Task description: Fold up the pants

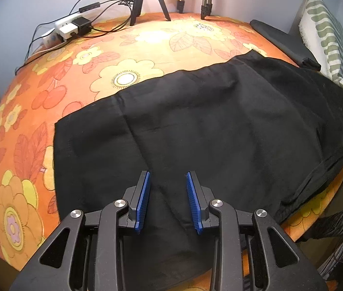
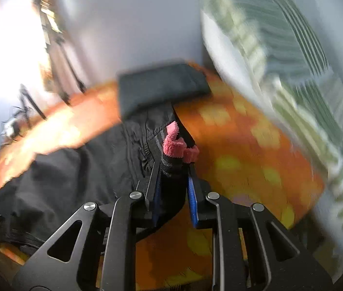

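Floral tablecloth (image 1: 127, 48) | black pants (image 1: 207, 126) lie lengthwise across it | right gripper (image 2: 172, 189) pinches waistband end | left gripper (image 1: 167, 203) gapes, empty, over leg end

Both wrist cameras look steeply down, close over the shared black pants (image 1: 207, 126) and tablecloth (image 1: 74, 72).
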Available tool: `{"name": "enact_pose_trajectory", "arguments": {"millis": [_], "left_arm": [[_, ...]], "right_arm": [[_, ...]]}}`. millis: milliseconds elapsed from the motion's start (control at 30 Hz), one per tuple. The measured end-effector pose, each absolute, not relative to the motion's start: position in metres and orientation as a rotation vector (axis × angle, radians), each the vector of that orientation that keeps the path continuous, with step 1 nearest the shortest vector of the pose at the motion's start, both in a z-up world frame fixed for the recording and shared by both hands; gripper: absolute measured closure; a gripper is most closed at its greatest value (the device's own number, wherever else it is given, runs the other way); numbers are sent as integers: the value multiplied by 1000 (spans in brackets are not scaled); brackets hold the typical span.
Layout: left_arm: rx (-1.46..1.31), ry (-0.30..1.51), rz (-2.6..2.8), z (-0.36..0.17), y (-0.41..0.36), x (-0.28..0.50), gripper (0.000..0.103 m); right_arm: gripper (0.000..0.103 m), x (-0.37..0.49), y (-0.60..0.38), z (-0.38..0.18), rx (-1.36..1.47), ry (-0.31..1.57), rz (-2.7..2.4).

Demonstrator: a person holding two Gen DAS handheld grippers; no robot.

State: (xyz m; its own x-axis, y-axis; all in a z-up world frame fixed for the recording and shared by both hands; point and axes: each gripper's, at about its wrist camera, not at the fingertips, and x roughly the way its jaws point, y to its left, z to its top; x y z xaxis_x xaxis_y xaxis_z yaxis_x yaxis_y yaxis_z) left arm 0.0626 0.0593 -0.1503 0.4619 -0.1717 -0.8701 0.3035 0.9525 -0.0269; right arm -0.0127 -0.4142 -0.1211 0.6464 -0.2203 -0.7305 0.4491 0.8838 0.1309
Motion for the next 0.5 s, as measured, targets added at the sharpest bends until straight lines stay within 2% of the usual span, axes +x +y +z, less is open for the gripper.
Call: {"name": "enact_pose_trajectory", "arguments": {"millis": [100,200,267,500], "left_arm": [[155,1050,-290,-148,56,61,74],[158,1015,-355,-136,43,53,74],[189,970,-411,-123,25,42,74],[352,871,-676,-105,-49,-11,74]], "right_arm": [[83,-15,-424,-146,366,857,-399],[77,-18,-434,-147,404,877,-388],[64,-20,-437,-137,364,879,-414],[64,-29,-422,-97,377,864,-225]]}}
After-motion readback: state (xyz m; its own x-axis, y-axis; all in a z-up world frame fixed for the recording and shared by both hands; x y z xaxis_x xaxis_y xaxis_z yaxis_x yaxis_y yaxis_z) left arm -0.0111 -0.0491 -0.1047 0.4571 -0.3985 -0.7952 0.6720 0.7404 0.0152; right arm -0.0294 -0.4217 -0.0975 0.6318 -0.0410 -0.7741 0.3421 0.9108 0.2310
